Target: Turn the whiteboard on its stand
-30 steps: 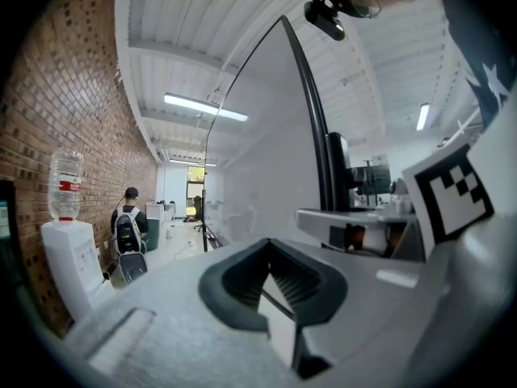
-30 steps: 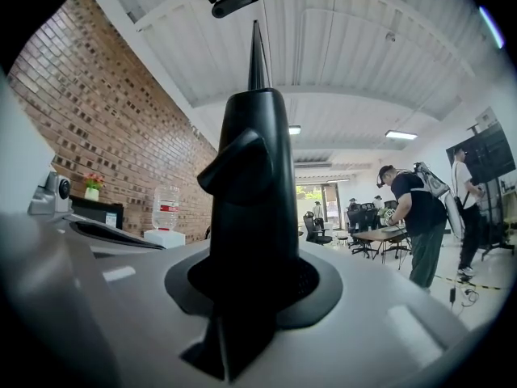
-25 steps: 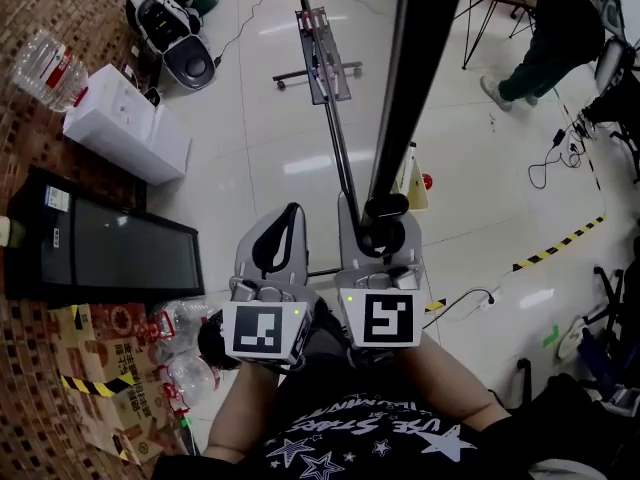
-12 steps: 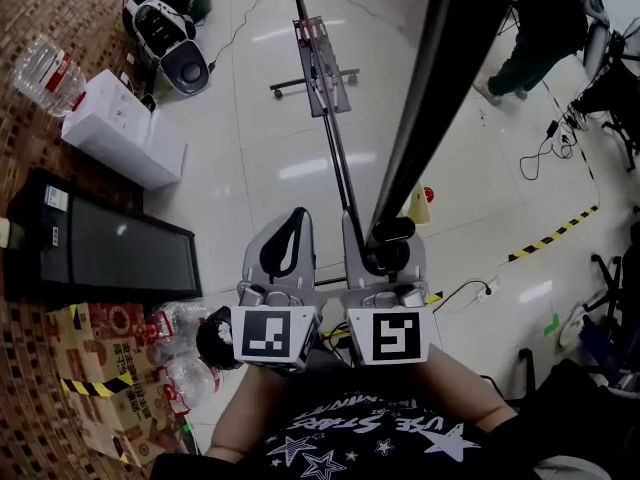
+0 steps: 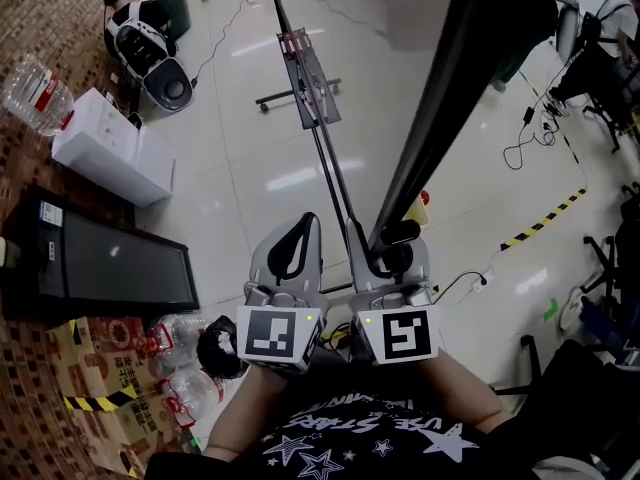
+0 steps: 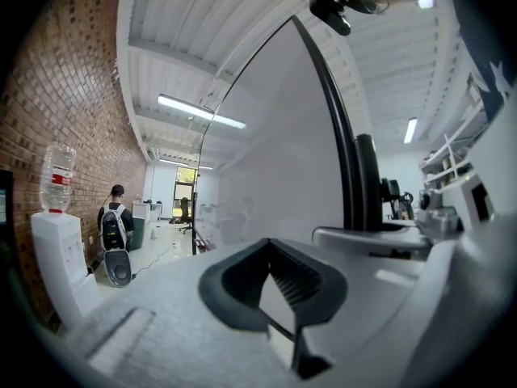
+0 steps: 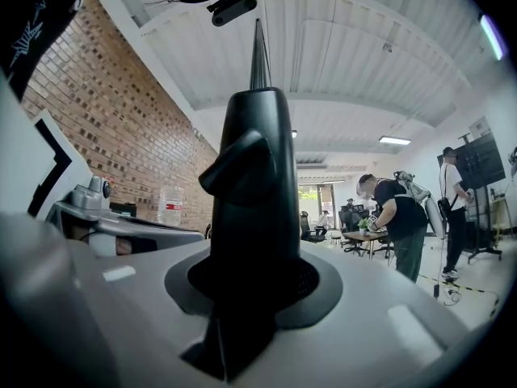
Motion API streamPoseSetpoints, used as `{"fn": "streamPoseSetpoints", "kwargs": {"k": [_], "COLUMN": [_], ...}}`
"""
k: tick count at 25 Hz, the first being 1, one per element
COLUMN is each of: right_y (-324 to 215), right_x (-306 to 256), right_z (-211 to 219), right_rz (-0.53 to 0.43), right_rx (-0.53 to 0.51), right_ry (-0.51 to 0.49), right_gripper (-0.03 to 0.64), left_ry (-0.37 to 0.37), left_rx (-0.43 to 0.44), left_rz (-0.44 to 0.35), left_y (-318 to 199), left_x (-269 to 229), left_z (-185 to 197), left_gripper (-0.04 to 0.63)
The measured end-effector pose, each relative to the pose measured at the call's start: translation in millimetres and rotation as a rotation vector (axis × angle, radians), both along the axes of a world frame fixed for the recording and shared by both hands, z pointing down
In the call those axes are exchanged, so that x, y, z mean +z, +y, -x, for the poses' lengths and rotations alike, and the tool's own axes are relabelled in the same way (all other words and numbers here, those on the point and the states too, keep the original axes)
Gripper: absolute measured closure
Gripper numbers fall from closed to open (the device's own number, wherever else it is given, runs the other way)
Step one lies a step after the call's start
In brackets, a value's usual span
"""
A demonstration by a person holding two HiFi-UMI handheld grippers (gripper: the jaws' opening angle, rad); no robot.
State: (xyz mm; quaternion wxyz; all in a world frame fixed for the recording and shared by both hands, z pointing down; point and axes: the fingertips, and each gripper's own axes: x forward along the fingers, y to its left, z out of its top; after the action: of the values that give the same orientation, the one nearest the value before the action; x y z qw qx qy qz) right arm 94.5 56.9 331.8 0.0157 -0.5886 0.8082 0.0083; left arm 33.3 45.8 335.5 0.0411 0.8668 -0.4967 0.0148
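Note:
The whiteboard stands edge-on to me, and its black frame [image 5: 445,118] runs from the top right down to my hands. My right gripper [image 5: 390,240] is shut on the frame's lower end. In the right gripper view the black frame [image 7: 254,160] fills the space between the jaws of the right gripper [image 7: 254,277]. Beside it on the left, my left gripper [image 5: 295,233] holds nothing, and its fingertips meet. In the left gripper view, the left gripper [image 6: 271,253] points at the white board face [image 6: 266,152]. The stand's thin pole [image 5: 333,163] runs down to a wheeled foot [image 5: 303,63].
A white water dispenser [image 5: 105,143] with its bottle [image 5: 28,88] and a black screen [image 5: 100,258] stand along the brick wall at left. Boxes and plastic bottles [image 5: 165,363] lie near my feet. Yellow-black tape [image 5: 545,223], cables and chairs are at right. A person [image 5: 135,38] is far left.
The black frame leans further right at its top than a second ago. Both grippers sit slightly lower and further right in the head view. The right grip on the frame is unchanged.

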Motion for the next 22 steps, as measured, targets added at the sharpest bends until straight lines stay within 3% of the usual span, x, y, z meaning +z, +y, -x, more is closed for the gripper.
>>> {"fn": "streamPoseSetpoints", "kwargs": {"k": [7,11,16,22], "right_y": [-0.7,0.8,4.4,13.7], "right_x": [-1.6,-1.9,0.3,7.4], "right_z": [1.4,2.2,-1.4,-1.8], "right_rz": [0.011,0.017,0.018,0.041], "right_rx": [-0.051,-0.061,-0.052,-0.033], "right_ry": [-0.015,-0.001,-0.037,-0.001], "right_gripper": [0.464,0.371,0.336,0.281], "left_ry": [0.004,0.011,0.004,0.000], "left_rx": [0.035,0.066,0.064,0.074], "left_rz": [0.006,-0.011,0.001,0.014], "left_y": [11.1,12.5,15.0,22.0], "left_x": [1.9,1.6,1.6,3.1], "left_z": [-6.6,-8.6,-4.8,1.3], "left_gripper": [0.589,0.589,0.589,0.589]}}
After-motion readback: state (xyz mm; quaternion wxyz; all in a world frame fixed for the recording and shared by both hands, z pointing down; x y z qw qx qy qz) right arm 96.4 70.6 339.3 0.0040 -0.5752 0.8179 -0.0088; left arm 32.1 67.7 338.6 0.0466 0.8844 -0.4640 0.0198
